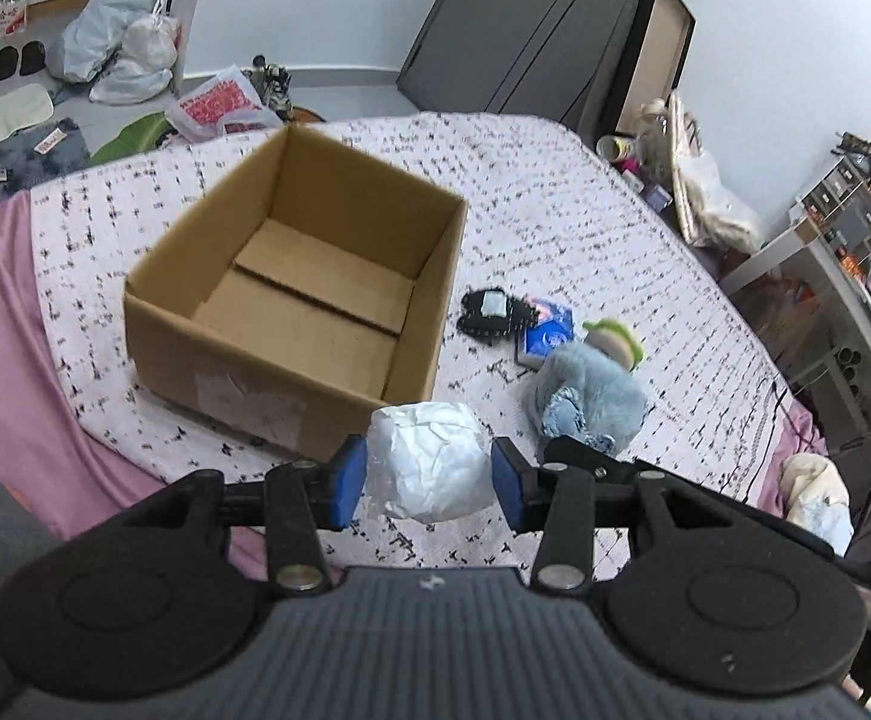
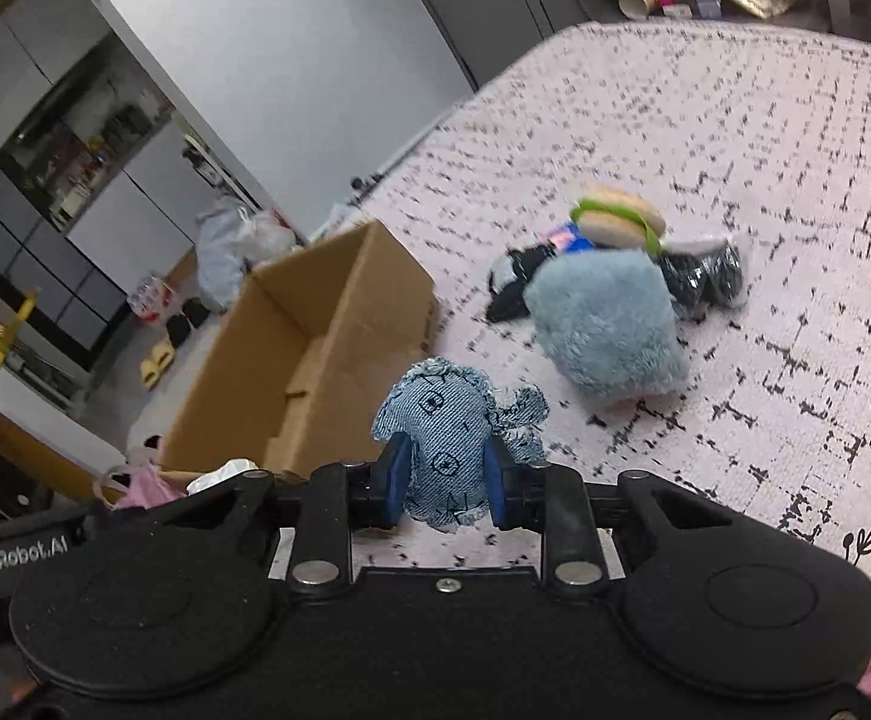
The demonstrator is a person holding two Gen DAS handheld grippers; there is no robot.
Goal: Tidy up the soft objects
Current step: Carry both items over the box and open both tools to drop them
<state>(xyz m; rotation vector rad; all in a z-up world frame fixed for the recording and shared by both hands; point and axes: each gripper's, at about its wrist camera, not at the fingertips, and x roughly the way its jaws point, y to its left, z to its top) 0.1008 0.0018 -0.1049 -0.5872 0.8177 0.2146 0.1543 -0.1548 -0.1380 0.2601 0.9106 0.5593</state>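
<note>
An open, empty cardboard box [image 1: 291, 300] sits on the patterned bedspread; it also shows in the right wrist view [image 2: 291, 354]. My left gripper [image 1: 429, 474] is shut on a white crinkled soft bundle [image 1: 429, 462], held near the box's front right corner. My right gripper [image 2: 444, 474] is shut on a blue denim soft toy [image 2: 447, 450], right of the box. A fluffy light-blue plush [image 1: 597, 396] [image 2: 609, 324] lies on the bed with a burger-shaped plush [image 2: 618, 213] behind it.
A black soft item [image 1: 486, 312] and a blue packet [image 1: 546, 333] lie right of the box. A black wrapped bundle [image 2: 705, 276] lies by the plush. Bags and slippers [image 1: 123, 42] litter the floor. A shelf unit [image 1: 837, 252] stands right of the bed.
</note>
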